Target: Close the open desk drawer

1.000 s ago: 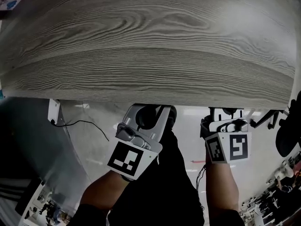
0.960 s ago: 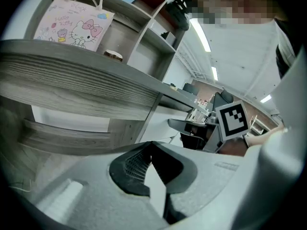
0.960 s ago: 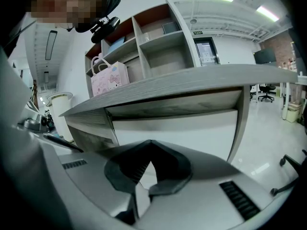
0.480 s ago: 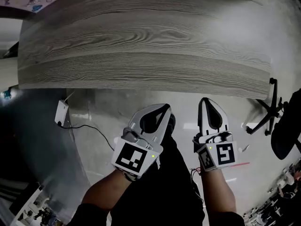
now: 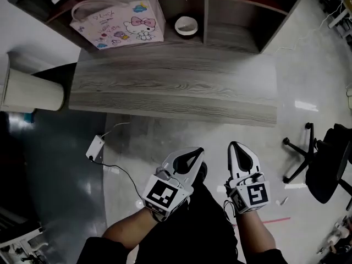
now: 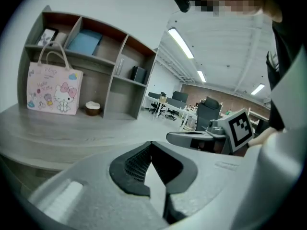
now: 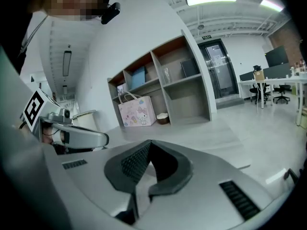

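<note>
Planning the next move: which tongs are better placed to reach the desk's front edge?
Right, marginally: the right tongs point straight at the desk, tips slightly nearer its front edge than the left tongs. Both are shut, empty, well short of it.

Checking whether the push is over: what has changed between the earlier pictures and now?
The left gripper and right gripper have drawn back from the front edge of the desk and hang over the floor; the head view has pulled back too, showing the whole desk. Unchanged: both shut, empty, side by side.
</note>
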The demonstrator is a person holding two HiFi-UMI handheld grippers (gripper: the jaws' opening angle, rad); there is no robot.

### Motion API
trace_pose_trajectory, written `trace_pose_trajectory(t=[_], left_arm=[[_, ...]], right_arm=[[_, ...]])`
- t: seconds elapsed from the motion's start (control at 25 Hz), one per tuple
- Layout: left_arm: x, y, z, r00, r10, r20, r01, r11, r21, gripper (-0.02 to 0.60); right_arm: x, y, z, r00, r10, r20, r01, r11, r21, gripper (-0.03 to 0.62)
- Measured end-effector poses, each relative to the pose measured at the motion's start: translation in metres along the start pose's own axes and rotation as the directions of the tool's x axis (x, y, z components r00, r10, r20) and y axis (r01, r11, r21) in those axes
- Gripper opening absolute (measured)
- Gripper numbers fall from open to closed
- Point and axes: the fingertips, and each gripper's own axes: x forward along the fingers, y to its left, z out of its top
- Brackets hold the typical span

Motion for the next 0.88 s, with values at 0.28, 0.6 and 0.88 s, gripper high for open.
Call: trace_pose_trajectory(t=[0.28,0.6,0.88], left_arm=[[-0.077,-0.044,0.056,0.998,0.039,0.046,-0.041,0.997,0.062,0.006],[-0.161,-0.077,0.105,0.989,0.07,0.134,-0.088,0.987,0.133,0.008],[-0.245,-0.101,0.123,0.961,0.05,0.271,-0.112,0.969,0.219,0.008]], right_arm=[[-0.059,0.051,0.062,0.995,0.077,0.058,-0.074,0.996,-0.046,0.012],[-0.125,0.116,0.113,0.981,0.148,0.122,-0.135,0.985,-0.109,0.012],[-0.169,0.202,0.126,0.97,0.198,0.142,-0.173,0.971,-0.167,0.012]])
